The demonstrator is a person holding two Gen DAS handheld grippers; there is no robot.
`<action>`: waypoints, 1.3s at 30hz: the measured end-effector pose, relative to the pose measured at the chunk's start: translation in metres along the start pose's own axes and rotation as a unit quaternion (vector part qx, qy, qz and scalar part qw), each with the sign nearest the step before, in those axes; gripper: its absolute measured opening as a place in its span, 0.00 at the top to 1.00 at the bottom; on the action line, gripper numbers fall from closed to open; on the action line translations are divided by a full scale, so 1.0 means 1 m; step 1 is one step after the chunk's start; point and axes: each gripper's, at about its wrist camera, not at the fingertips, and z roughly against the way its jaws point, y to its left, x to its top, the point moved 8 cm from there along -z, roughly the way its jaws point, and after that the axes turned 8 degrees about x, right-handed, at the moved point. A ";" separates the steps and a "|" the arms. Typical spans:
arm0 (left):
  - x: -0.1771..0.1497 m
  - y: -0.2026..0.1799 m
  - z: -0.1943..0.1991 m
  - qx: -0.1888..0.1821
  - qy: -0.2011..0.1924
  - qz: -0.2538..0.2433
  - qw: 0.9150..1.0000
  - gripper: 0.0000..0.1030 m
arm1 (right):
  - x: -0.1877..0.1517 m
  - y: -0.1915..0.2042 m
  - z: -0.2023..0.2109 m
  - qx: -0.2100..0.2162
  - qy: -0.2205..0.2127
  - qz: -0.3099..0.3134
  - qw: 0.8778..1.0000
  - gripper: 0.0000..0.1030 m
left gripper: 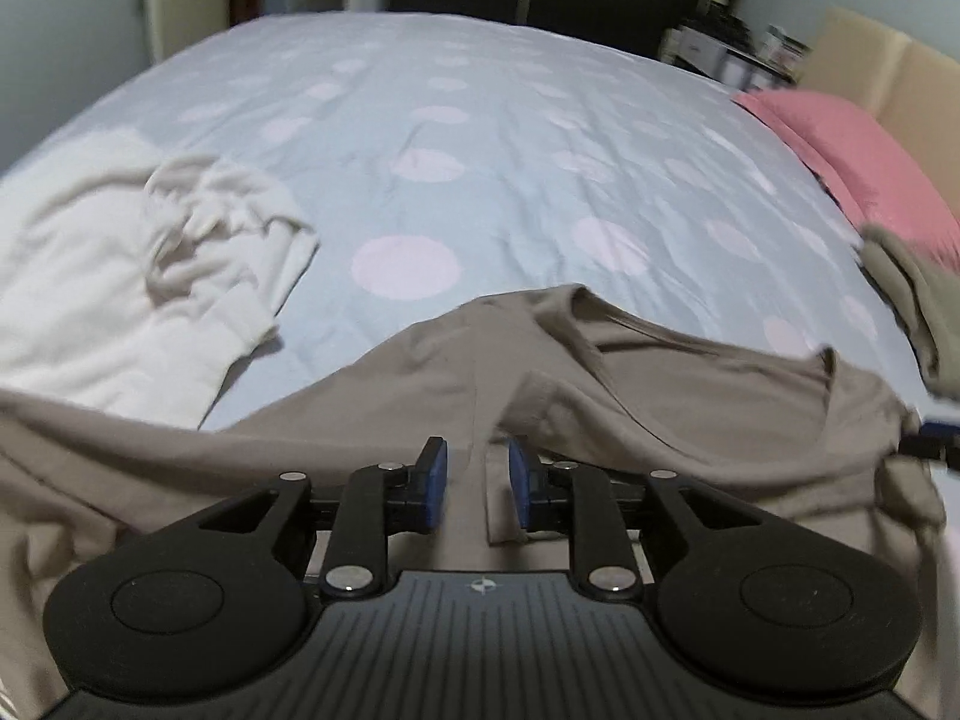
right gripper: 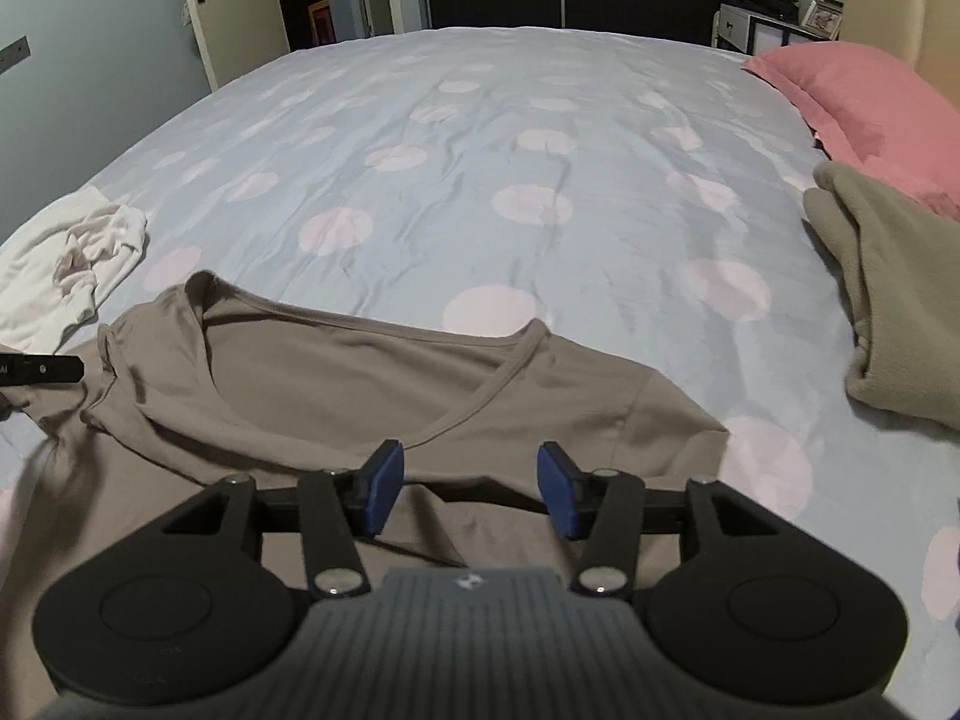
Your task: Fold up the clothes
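Note:
A taupe T-shirt (right gripper: 336, 384) lies on the bed near the front edge, neckline facing away. It also shows in the left wrist view (left gripper: 690, 408), partly bunched. My left gripper (left gripper: 477, 468) has a narrow gap between its blue pads, and a raised fold of the shirt runs up between them. My right gripper (right gripper: 468, 480) is open just above the shirt near its right shoulder, with nothing between the pads. The other gripper's tip shows at the left edge of the right wrist view (right gripper: 42, 369).
A crumpled white garment (left gripper: 138, 264) lies on the left of the bed (left gripper: 480, 150). An olive fleece garment (right gripper: 888, 300) lies at the right beside a pink pillow (right gripper: 858, 102). A nightstand (right gripper: 762, 24) and a door (right gripper: 204, 6) stand beyond the bed.

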 end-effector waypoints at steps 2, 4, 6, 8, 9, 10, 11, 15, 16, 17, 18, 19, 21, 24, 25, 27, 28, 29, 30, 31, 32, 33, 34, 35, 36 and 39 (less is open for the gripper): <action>-0.004 -0.014 0.007 -0.002 -0.011 -0.057 0.998 0.81 | -0.001 -0.005 0.006 0.002 0.001 -0.011 1.000 0.42; -0.009 -0.028 0.013 -0.004 -0.021 -0.115 0.993 0.76 | -0.003 -0.010 0.013 0.005 0.001 -0.023 1.000 0.42; -0.019 -0.045 0.014 0.006 -0.033 -0.187 0.982 0.72 | -0.006 -0.015 0.019 0.005 0.002 -0.029 1.000 0.42; -0.029 -0.057 0.010 0.006 -0.034 -0.231 0.972 0.71 | -0.009 -0.020 0.025 0.002 0.004 -0.034 0.999 0.42; -0.033 -0.061 0.008 0.012 -0.036 -0.250 0.967 0.71 | -0.011 -0.022 0.028 0.001 0.005 -0.037 0.999 0.42; -0.036 -0.066 0.005 0.020 -0.040 -0.269 0.962 0.71 | -0.014 -0.025 0.031 0.001 0.007 -0.041 0.999 0.42; -0.039 -0.069 0.003 0.027 -0.045 -0.285 0.957 0.71 | -0.016 -0.028 0.033 0.001 0.009 -0.045 0.999 0.42; -0.042 -0.072 -0.013 0.045 -0.044 -0.304 0.951 0.71 | -0.029 -0.034 0.042 0.010 0.018 -0.052 0.998 0.42; -0.041 -0.071 -0.017 0.046 -0.039 -0.297 0.953 0.71 | -0.033 -0.035 0.044 0.011 0.022 -0.048 0.999 0.42; -0.041 -0.069 -0.021 0.047 -0.034 -0.291 0.955 0.75 | -0.038 -0.035 0.044 0.011 0.027 -0.043 0.999 0.42; -0.038 -0.067 -0.022 0.045 -0.031 -0.279 0.959 0.79 | -0.042 -0.036 0.045 0.012 0.031 -0.038 0.999 0.42; -0.035 -0.064 -0.023 0.043 -0.028 -0.267 0.962 0.88 | -0.048 -0.034 0.045 0.010 0.038 -0.027 0.999 0.42; -0.028 -0.060 -0.021 0.037 -0.029 -0.242 0.969 0.94 | -0.059 -0.030 0.043 0.006 0.051 -0.002 0.999 0.42; -0.014 -0.058 -0.008 0.030 -0.051 -0.214 0.975 0.98 | -0.070 -0.029 0.036 -0.021 0.063 0.030 0.997 0.44; -0.009 -0.059 -0.001 0.027 -0.063 -0.208 0.976 0.99 | -0.071 -0.030 0.034 -0.023 0.063 0.028 0.997 0.44; 0.003 -0.062 0.016 0.024 -0.094 -0.200 0.975 0.99 | -0.069 -0.034 0.030 -0.022 0.060 0.013 0.998 0.51; 0.010 -0.063 0.025 0.024 -0.109 -0.196 0.974 0.99 | -0.068 -0.035 0.028 -0.022 0.059 0.005 0.998 0.55; 0.016 -0.062 0.031 0.028 -0.121 -0.193 0.973 0.99 | -0.067 -0.038 0.026 -0.029 0.062 0.002 0.998 0.66; 0.021 -0.056 0.034 0.040 -0.125 -0.188 0.973 0.99 | -0.067 -0.040 0.023 -0.037 0.066 0.000 0.997 0.81; 0.026 -0.049 0.036 0.053 -0.127 -0.182 0.974 1.00 | -0.066 -0.042 0.023 -0.047 0.069 -0.002 0.996 0.84; 0.027 -0.041 0.033 0.061 -0.119 -0.172 0.976 1.00 | -0.066 -0.045 0.023 -0.052 0.073 -0.007 0.996 0.84; 0.026 -0.032 0.030 0.067 -0.110 -0.161 0.979 1.00 | -0.067 -0.048 0.024 -0.056 0.076 -0.013 0.995 0.84; 0.026 -0.023 0.026 0.073 -0.100 -0.149 0.981 1.00 | -0.068 -0.050 0.025 -0.056 0.078 -0.017 0.995 0.84; 0.022 -0.019 0.022 0.069 -0.088 -0.146 0.983 1.00 | -0.070 -0.050 0.026 -0.054 0.081 -0.018 0.995 0.84; 0.018 -0.017 0.018 0.062 -0.074 -0.144 0.985 1.00 | -0.072 -0.050 0.027 -0.056 0.086 -0.015 0.995 0.84; -0.004 -0.026 0.010 0.055 -0.046 -0.188 0.980 1.00 | -0.078 -0.049 0.028 -0.054 0.098 -0.011 0.994 0.91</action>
